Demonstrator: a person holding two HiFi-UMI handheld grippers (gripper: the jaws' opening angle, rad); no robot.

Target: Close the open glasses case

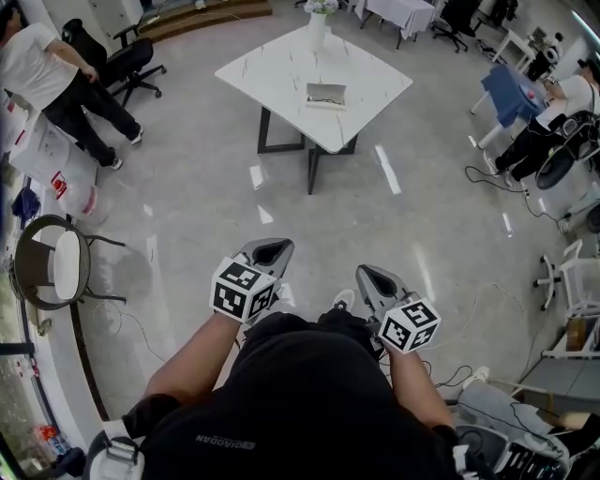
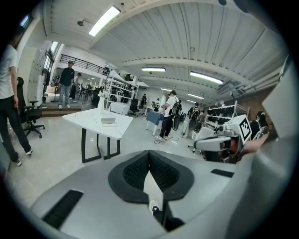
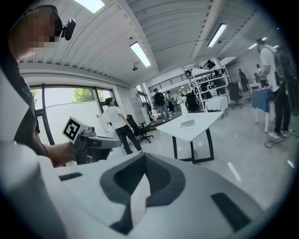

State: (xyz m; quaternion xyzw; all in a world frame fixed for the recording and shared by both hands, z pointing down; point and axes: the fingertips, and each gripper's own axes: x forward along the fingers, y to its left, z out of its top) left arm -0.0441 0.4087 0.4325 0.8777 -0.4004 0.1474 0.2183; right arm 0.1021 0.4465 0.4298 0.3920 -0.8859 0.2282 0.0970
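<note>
Far ahead in head view: case (image 1: 325,95) on white table (image 1: 272,70), toward its near corner, short of vase (image 1: 317,28) at far corner; left gripper (image 1: 270,249) and right gripper (image 1: 373,277) held low over floor, well apart from table.

Left gripper view: jaws pressed together, nothing between; case small on table, lid angle too far off to read.

Right gripper view: jaws likewise clenched on nothing.

Judged step: approach. Walk up to near corner first, release jaws on arrival, steady base with one gripper, then press lid down near its front edge rather than hinge, to avoid pushing case off table.
</note>
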